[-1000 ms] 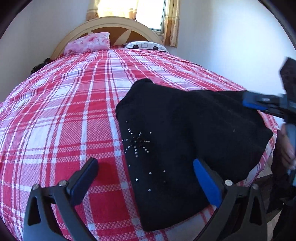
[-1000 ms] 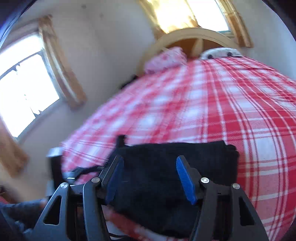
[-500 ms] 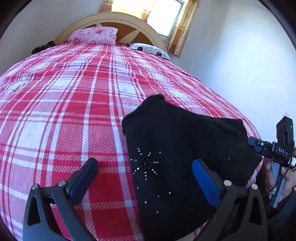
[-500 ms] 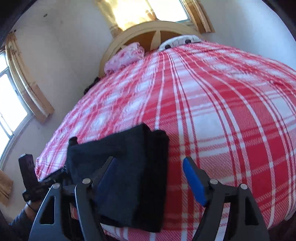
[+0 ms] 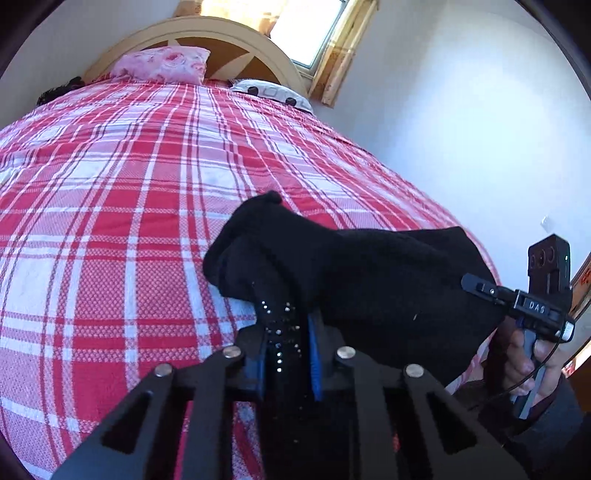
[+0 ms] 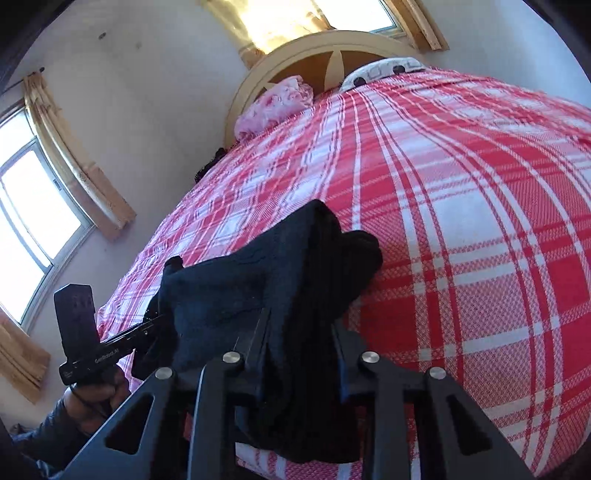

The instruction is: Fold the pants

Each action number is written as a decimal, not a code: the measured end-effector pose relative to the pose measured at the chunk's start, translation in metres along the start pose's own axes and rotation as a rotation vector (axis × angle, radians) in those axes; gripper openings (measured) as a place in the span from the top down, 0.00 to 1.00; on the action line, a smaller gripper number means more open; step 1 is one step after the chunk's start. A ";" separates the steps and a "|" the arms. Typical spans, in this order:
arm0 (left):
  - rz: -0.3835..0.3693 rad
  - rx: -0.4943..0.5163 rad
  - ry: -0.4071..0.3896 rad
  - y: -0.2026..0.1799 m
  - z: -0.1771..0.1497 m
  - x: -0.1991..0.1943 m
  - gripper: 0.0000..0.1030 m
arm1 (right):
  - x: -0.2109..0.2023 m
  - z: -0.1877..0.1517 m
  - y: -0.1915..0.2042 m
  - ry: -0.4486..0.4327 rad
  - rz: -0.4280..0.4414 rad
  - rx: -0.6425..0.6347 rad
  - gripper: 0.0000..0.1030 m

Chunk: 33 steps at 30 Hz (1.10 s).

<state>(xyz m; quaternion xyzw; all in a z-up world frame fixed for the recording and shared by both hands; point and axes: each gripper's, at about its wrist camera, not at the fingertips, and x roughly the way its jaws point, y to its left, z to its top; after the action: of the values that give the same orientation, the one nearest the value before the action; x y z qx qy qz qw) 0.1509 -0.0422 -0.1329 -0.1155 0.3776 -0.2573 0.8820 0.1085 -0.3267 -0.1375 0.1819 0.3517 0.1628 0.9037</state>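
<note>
One pair of black pants (image 5: 369, 280), folded into a thick bundle, lying at the foot edge of the bed (image 5: 110, 206), near its right corner, on a red-and-white plaid cover. Bunched and lifted a little at both near corners; far folded edge humped up in a rounded ridge, the rest resting on the cover. Small silver studs (image 5: 280, 325) scattered on the fabric at the left near corner. Left tongs (image 5: 286, 354) closed tight on that studded corner, blue pads pressed against the cloth from both sides, only a narrow strip of fabric showing between them. Right tongs (image 6: 299, 354) likewise clamped on the other near corner, black fabric filling the gap between the two sides and spilling down over the bed's edge below. Seen from the left wrist view, right tongs' handle and camera block at the far right, gripped by a hand (image 5: 532, 365); seen from the right wrist view, left device at the lower left, held by the other hand (image 6: 92, 391). Farther up the bed, bare plaid cover. At the head edge, a pink floral pillow (image 5: 162, 64) and a white patterned pillow (image 5: 273, 92) against a curved wooden headboard (image 5: 221, 37). Beyond that, a bright window (image 5: 303, 26) with yellow curtains; a second curtained window (image 6: 33, 206) on the side wall.
</note>
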 end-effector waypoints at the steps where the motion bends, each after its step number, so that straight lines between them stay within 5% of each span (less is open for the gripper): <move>1: -0.001 -0.004 -0.010 0.002 0.002 -0.004 0.83 | -0.001 0.002 0.006 -0.009 -0.005 -0.017 0.73; 8: 0.036 -0.053 -0.098 0.040 0.013 -0.043 0.84 | 0.016 0.038 0.059 0.001 0.042 -0.122 0.74; 17: 0.236 -0.110 -0.216 0.126 0.041 -0.111 0.84 | 0.121 0.096 0.166 0.072 0.167 -0.268 0.74; 26: 0.393 -0.125 -0.155 0.195 0.042 -0.106 0.82 | 0.251 0.105 0.228 0.186 0.227 -0.278 0.74; 28: 0.398 -0.137 -0.129 0.201 0.033 -0.096 0.74 | 0.271 0.102 0.228 0.220 0.206 -0.262 0.74; 30: 0.435 -0.136 -0.122 0.201 0.024 -0.092 0.48 | 0.282 0.099 0.223 0.240 0.183 -0.247 0.70; 33: 0.456 -0.143 -0.116 0.207 0.019 -0.091 0.31 | 0.295 0.100 0.204 0.283 0.162 -0.179 0.53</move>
<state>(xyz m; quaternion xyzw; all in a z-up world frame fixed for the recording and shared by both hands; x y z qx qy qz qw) 0.1875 0.1813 -0.1465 -0.1039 0.3600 -0.0175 0.9270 0.3503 -0.0444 -0.1483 0.1037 0.4435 0.2894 0.8419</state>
